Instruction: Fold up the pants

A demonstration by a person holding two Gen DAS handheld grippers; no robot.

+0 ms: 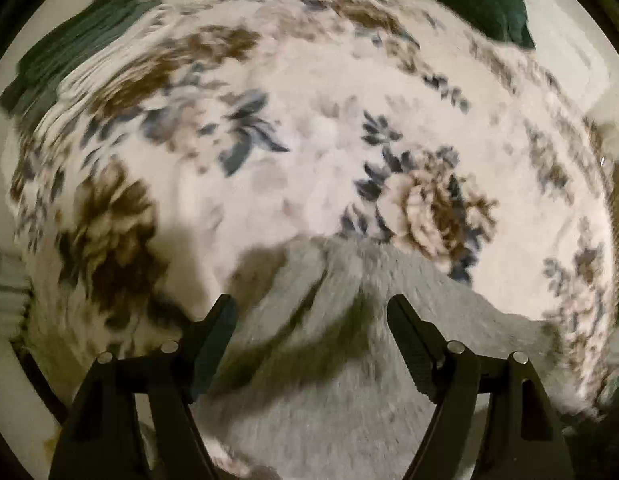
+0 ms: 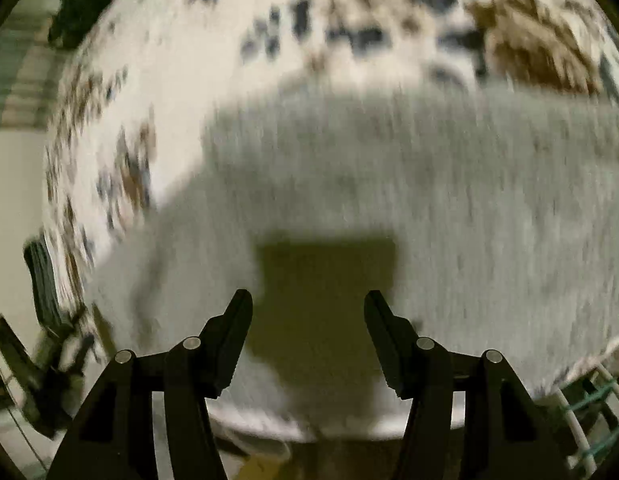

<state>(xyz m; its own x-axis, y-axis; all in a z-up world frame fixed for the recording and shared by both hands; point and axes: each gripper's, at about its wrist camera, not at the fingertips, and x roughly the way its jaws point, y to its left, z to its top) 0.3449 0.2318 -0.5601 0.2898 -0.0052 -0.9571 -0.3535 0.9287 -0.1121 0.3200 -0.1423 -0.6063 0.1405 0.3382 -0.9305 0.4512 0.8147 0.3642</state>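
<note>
Grey fleecy pants lie on a floral bedspread, rumpled into a ridge with a dark fold in the left wrist view. My left gripper hangs open above that cloth, with nothing between its fingers. In the right wrist view the grey pants spread as a broad flat band across the bedspread. My right gripper is open over them, casting a square shadow on the cloth below, and its jaws hold nothing. Both views are blurred.
Dark green cloth lies at the far edges of the bed. The near bed edge shows at the bottom of the right wrist view, with a white and green rack at the lower right and dark objects at the lower left.
</note>
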